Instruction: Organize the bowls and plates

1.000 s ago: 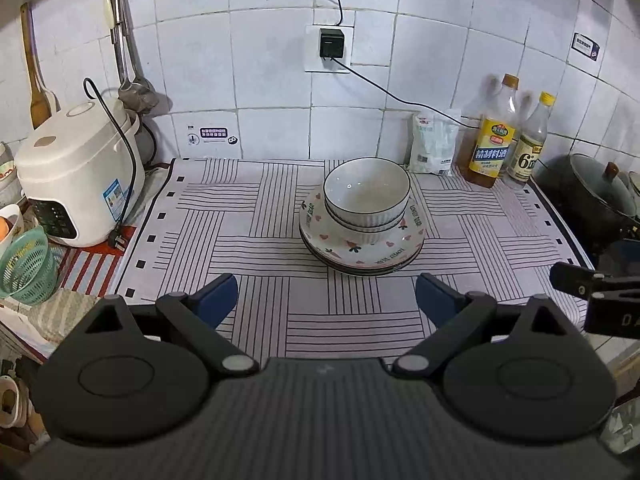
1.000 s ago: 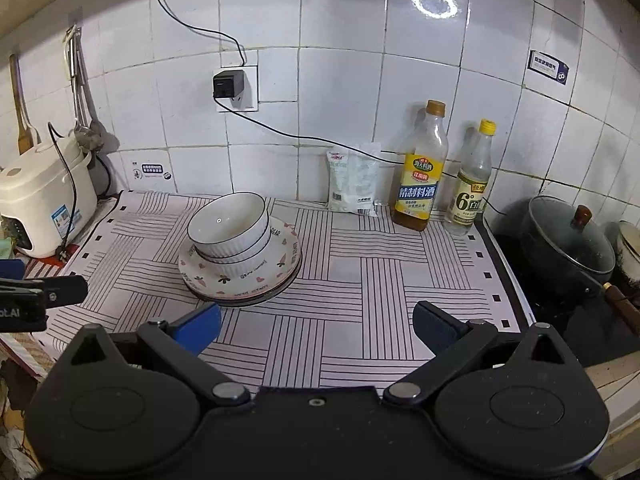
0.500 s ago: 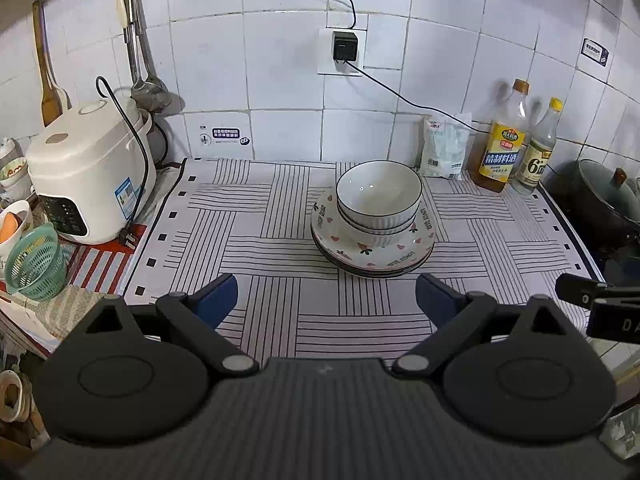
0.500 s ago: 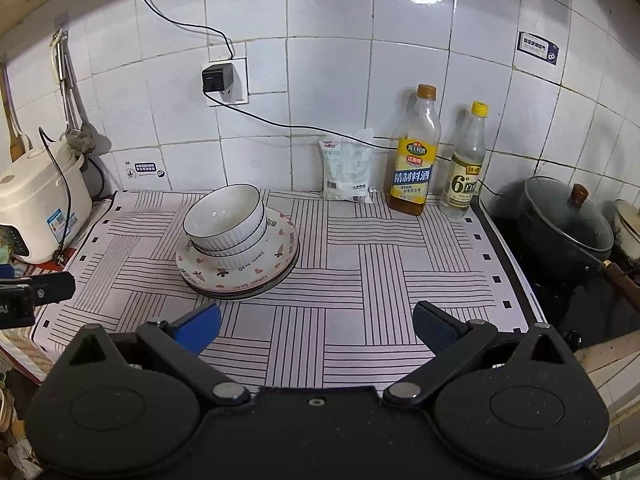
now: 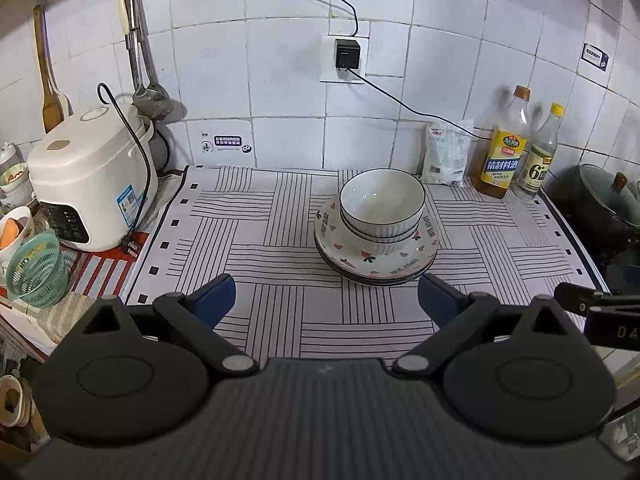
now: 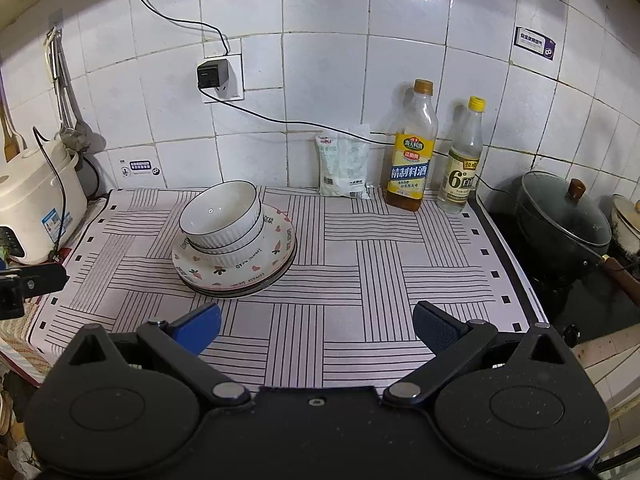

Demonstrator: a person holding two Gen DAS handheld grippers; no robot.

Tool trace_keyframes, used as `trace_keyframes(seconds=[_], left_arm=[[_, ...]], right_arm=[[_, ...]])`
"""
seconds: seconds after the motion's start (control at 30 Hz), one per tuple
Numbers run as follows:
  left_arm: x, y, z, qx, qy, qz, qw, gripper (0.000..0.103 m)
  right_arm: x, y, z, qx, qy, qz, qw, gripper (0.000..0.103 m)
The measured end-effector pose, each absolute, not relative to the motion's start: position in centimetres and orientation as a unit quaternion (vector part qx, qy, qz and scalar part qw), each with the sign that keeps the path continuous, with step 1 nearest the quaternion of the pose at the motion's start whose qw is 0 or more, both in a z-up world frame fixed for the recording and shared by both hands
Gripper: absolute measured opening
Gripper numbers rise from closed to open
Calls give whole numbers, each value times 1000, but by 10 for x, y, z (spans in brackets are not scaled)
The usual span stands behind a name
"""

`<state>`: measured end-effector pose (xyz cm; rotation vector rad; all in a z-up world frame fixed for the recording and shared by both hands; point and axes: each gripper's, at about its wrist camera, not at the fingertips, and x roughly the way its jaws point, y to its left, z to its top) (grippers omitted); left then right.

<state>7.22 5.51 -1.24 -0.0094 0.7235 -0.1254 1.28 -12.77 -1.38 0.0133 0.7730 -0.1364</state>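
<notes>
Two white ribbed bowls [image 5: 382, 204] sit nested on a stack of heart-patterned plates [image 5: 376, 258] in the middle of the striped mat. The same bowls [image 6: 220, 216] and plates [image 6: 236, 264] show left of centre in the right wrist view. My left gripper [image 5: 325, 300] is open and empty, held back over the mat's near edge, short of the stack. My right gripper [image 6: 316, 326] is open and empty, to the right of the stack and nearer me.
A rice cooker [image 5: 90, 176] and a green basket [image 5: 36, 268] stand at the left. Two bottles [image 6: 412, 148] and a white packet [image 6: 344, 166] line the back wall. A lidded black pot [image 6: 560, 220] sits on the stove at the right.
Both grippers have drawn back and shifted slightly left, so the stack sits further right in the left wrist view. Bowls and plates have not moved. Both jaws stay open.
</notes>
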Motion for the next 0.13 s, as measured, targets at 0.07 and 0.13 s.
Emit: trace_keyframes(seconds=[0.07, 0.13], left_arm=[[73, 55, -12, -5, 354, -62, 933, 99], [72, 55, -13, -5, 354, -62, 933, 99]], right_arm=[[13, -127, -14, 5, 377, -67, 924, 103], [14, -128, -15, 4, 378, -66, 924, 103]])
